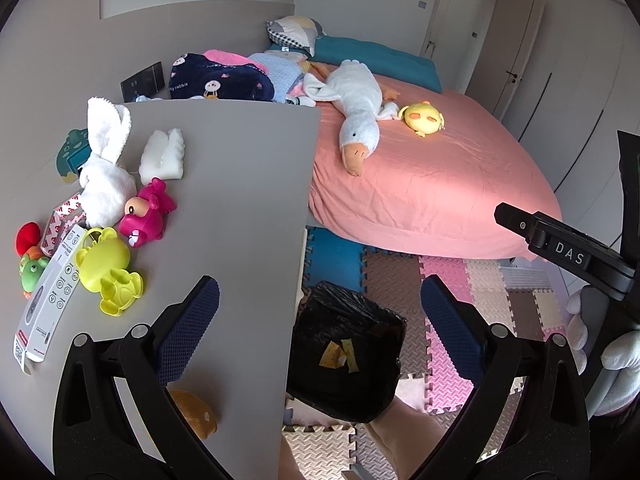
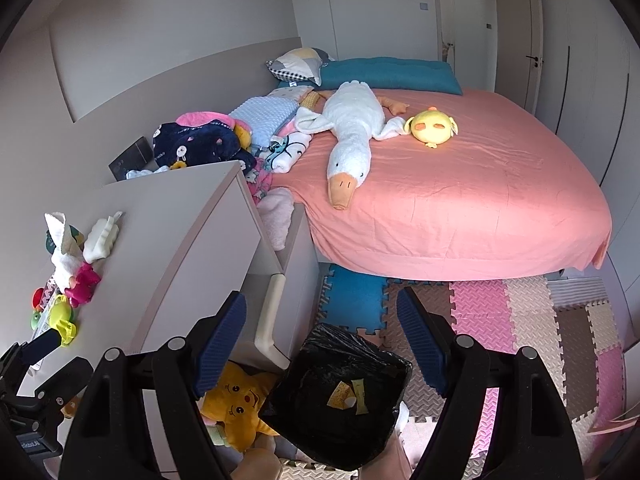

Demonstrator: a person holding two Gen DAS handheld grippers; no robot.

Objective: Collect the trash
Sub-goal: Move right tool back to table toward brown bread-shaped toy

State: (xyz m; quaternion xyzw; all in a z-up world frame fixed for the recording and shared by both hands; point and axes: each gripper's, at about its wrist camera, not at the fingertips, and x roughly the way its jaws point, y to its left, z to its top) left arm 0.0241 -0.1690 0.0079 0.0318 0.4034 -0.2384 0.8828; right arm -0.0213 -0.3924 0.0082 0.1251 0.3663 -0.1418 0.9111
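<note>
A bin lined with a black bag (image 1: 360, 320) stands on the floor beside the table, with yellow paper scraps (image 1: 338, 354) lying in it. My left gripper (image 1: 320, 320) hangs open and empty above the table's edge and the bin. In the right wrist view the same bin (image 2: 320, 360) sits below my right gripper (image 2: 322, 344), which is also open and empty; the scraps (image 2: 348, 394) show inside. On the grey table (image 1: 224, 200) lie a white printed box (image 1: 48, 292), red-and-white tape packaging (image 1: 64, 216) and a white foam piece (image 1: 162, 156).
Toys crowd the table's left side: a white towel rabbit (image 1: 104, 168), a pink toy (image 1: 148, 216), a yellow frog (image 1: 108, 272). An orange object (image 1: 192, 412) lies near the front edge. A pink bed (image 2: 460, 200) with plush toys stands behind. A yellow star plush (image 2: 240, 404) sits under the table.
</note>
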